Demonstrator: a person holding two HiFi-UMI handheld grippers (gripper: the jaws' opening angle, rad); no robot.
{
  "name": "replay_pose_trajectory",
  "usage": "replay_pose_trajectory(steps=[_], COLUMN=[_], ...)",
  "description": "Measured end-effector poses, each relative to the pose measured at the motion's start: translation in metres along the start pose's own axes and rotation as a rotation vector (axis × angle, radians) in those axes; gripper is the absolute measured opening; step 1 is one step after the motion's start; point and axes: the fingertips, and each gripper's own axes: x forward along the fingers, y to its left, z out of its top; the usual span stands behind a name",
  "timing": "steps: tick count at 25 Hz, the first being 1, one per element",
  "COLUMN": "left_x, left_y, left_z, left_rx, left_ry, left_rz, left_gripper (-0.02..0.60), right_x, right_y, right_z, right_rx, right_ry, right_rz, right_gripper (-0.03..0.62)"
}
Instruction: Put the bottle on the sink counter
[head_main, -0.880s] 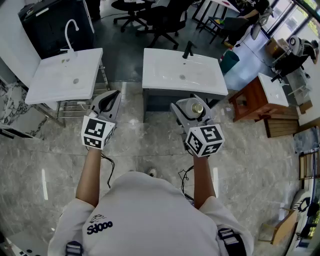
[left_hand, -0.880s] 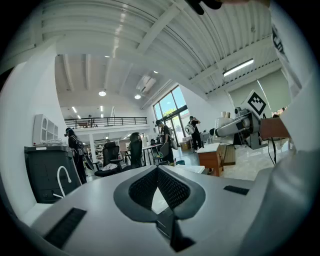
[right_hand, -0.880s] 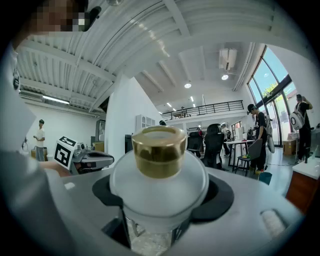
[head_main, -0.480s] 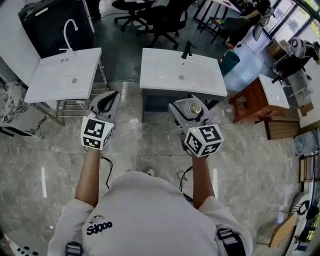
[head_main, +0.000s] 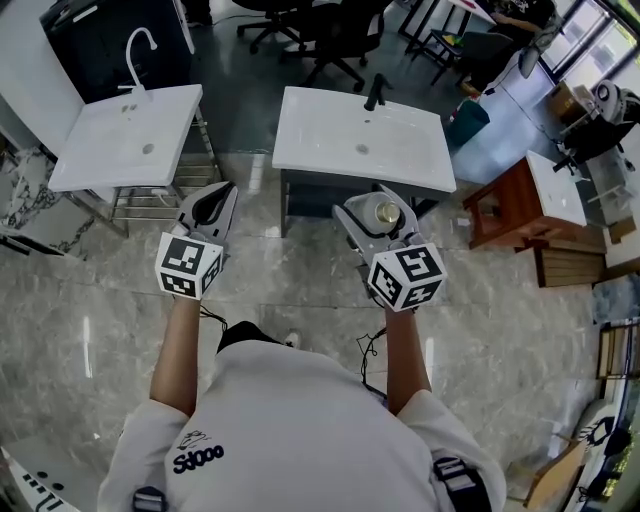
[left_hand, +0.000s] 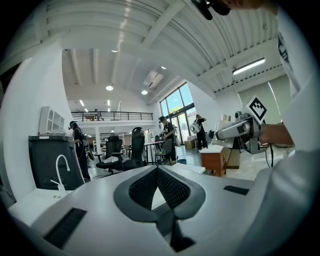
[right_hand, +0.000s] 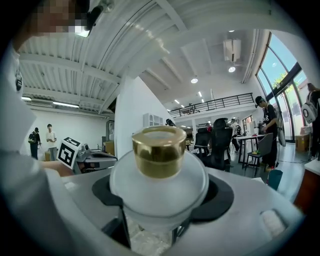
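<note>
Your right gripper (head_main: 376, 207) is clamped on the bottle (head_main: 386, 212). The pads press on its frosted body below the shoulder, and the gold cap (right_hand: 159, 151) points up, so the long axis stands upright. Your left gripper (head_main: 214, 198) is closed with nothing in it, the pads meeting at their tips. The bottle hangs over the floor, just on the near side of the front edge of the middle sink counter (head_main: 320, 150). That counter lies straight ahead of your right hand, with the black faucet (head_main: 376, 92) at its far edge. The other sink counter (head_main: 110, 160) sits to the far left, nearer your empty hand. I judge that the right hand should carry the bottle forward and set it down.
</note>
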Motion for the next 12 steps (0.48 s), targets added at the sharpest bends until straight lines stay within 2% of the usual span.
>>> replay_pose_trajectory(steps=[6,12], left_x=[0.003,0.016], left_y=[-0.002,-0.003], left_z=[-0.003,-0.005], left_rx=[-0.004,0.014], left_ry=[0.016,0.026], left_rz=[0.034,0.023], left_gripper=[0.005,0.005], right_x=[0.001,0.010], right_y=[-0.006,-0.014], right_z=[-0.004,-0.005], right_rx=[0.000,0.016], right_ry=[0.011,0.003], right_rz=[0.032,0.035], right_gripper=[0.344,0.344])
